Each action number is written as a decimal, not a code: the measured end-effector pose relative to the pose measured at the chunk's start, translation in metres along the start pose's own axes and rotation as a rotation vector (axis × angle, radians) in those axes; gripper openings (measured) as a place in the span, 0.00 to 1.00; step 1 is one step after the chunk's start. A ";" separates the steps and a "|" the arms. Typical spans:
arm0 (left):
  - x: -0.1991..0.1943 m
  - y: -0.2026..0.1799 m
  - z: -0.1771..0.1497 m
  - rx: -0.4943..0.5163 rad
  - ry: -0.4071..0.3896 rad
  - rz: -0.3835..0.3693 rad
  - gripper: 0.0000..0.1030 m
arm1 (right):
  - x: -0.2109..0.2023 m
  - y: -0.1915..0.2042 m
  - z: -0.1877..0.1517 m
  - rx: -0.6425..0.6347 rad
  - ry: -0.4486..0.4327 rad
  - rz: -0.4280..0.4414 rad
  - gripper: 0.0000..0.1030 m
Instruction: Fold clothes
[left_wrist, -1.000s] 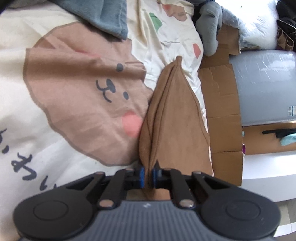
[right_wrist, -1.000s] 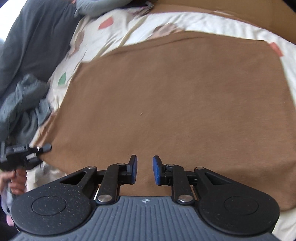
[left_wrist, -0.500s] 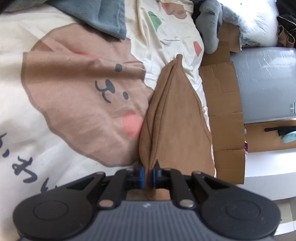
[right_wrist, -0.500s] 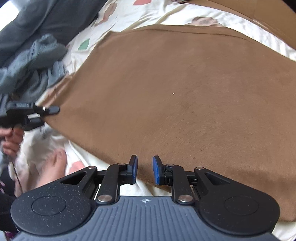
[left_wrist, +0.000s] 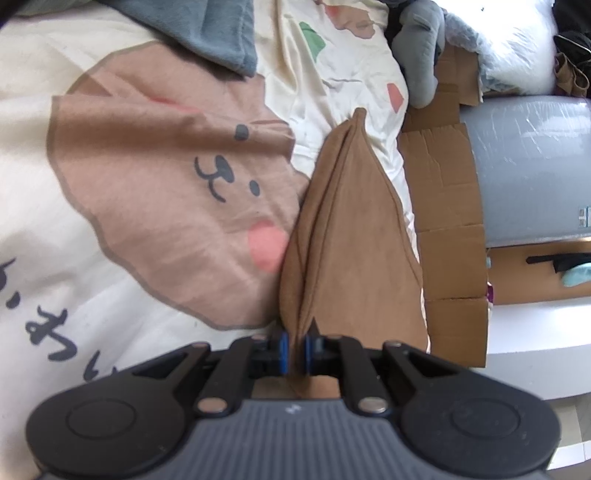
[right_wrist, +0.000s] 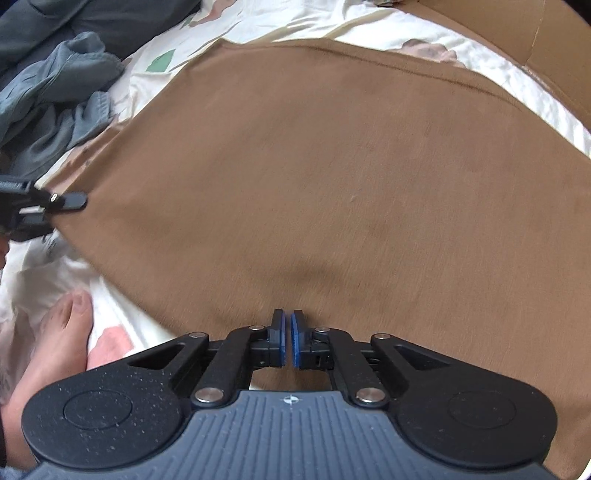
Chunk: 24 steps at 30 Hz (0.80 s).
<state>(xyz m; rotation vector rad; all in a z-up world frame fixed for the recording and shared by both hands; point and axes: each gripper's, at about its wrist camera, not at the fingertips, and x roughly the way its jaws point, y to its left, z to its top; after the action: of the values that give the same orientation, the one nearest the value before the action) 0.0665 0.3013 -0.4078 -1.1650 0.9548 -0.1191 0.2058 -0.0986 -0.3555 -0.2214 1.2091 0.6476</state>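
A brown garment lies spread flat on the printed duvet. In the left wrist view the brown garment runs away from me as a raised fold, and my left gripper is shut on its near corner. That left gripper also shows at the left edge of the right wrist view, pinching the cloth's corner. My right gripper points steeply down at the garment's near edge. Its jaws are closing, almost together, with a small pucker of brown cloth at the tips.
Grey-blue clothes are piled at the far left of the bed. A person's bare foot rests on the duvet beside my right gripper. Flattened cardboard and a plastic-wrapped grey mattress border the bed's right side.
My right gripper has slid back to the brown garment's near edge, rolled, and brought its jaws from a clear gap to nearly together. The left gripper has kept still, holding the corner.
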 end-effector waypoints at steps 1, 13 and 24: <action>0.000 0.000 0.000 -0.001 0.000 0.000 0.08 | 0.002 -0.001 0.004 0.005 -0.007 -0.010 0.08; 0.001 0.002 0.001 -0.010 0.001 -0.002 0.08 | 0.021 -0.031 0.047 0.088 -0.040 -0.051 0.08; 0.001 0.002 0.002 -0.012 0.003 -0.005 0.08 | 0.037 -0.058 0.092 0.150 -0.088 -0.081 0.08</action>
<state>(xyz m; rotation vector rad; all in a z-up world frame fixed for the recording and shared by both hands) 0.0675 0.3034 -0.4099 -1.1785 0.9559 -0.1194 0.3200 -0.0876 -0.3663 -0.1139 1.1522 0.4885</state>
